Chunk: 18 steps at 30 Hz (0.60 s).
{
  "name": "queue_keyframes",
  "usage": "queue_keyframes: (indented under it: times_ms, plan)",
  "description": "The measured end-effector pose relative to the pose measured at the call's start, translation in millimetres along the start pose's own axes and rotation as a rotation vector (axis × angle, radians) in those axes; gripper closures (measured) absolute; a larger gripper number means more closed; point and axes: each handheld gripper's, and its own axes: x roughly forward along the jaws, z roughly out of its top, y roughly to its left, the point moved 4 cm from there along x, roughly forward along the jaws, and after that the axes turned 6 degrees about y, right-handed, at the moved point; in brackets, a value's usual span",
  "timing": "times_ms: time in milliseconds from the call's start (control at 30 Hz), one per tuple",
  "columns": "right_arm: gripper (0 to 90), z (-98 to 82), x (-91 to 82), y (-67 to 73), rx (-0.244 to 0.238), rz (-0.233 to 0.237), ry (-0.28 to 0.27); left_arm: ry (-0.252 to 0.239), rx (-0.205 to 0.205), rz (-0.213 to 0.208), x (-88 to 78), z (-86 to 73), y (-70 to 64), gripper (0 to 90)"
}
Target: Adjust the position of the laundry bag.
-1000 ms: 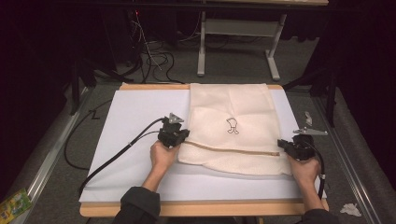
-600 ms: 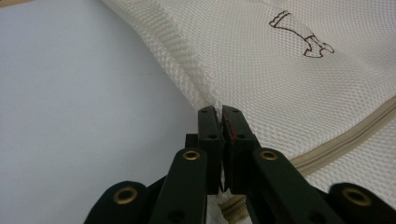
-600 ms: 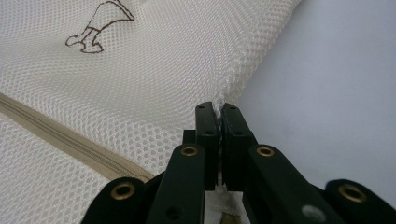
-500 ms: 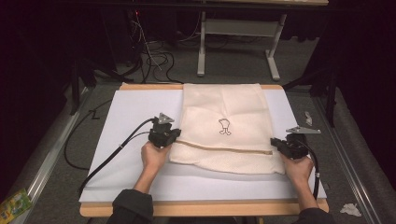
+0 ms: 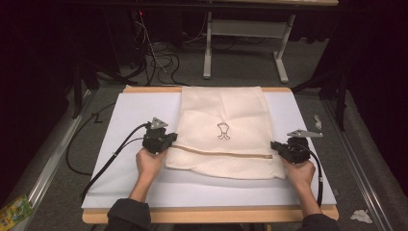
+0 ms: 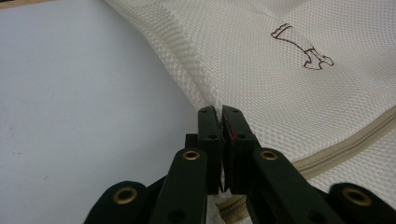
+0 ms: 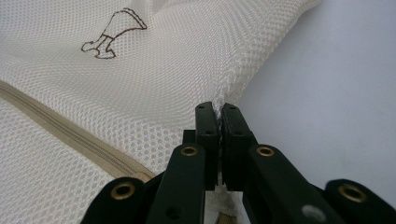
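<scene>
A cream mesh bag (image 5: 223, 120) with a small dark line drawing (image 5: 223, 131) and a beige zipper (image 5: 221, 153) lies flat across the white table top (image 5: 120, 120). My left gripper (image 5: 166, 143) is shut on the bag's left edge near the zipper end. My right gripper (image 5: 275, 146) is shut on the bag's right edge at the other zipper end. In the left gripper view the jaws pinch a ridge of the mesh bag (image 6: 261, 70), left gripper (image 6: 219, 112). In the right gripper view the jaws hold the mesh bag (image 7: 154, 70) edge the same way, right gripper (image 7: 217, 108).
A black cable (image 5: 113, 156) trails from the left gripper over the table's left side. A wooden strip (image 5: 207, 214) runs along the table's near edge. Metal desk legs (image 5: 245, 43) and loose cables (image 5: 159, 60) stand on the grey floor behind. Crumpled paper (image 5: 362, 216) lies bottom right.
Both grippers have pulled the bag toward the near side and apart. The bag now lies flatter and straighter, with the zipper line stretched between them.
</scene>
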Motion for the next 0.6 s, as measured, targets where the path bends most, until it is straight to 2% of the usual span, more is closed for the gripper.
queue_keyframes:
  times_ms: [233, 600]
  plan:
    - [88.8, 2.8, 3.0, 10.5, -0.011, 0.03, -0.012, -0.007, -0.018, 0.023, -7.5, -8.2, 8.9, 87.3]
    - [88.8, 4.3, 8.4, 28.3, -0.034, 0.057, -0.012, -0.007, -0.024, 0.054, -18.9, -22.5, 17.2, 86.8]
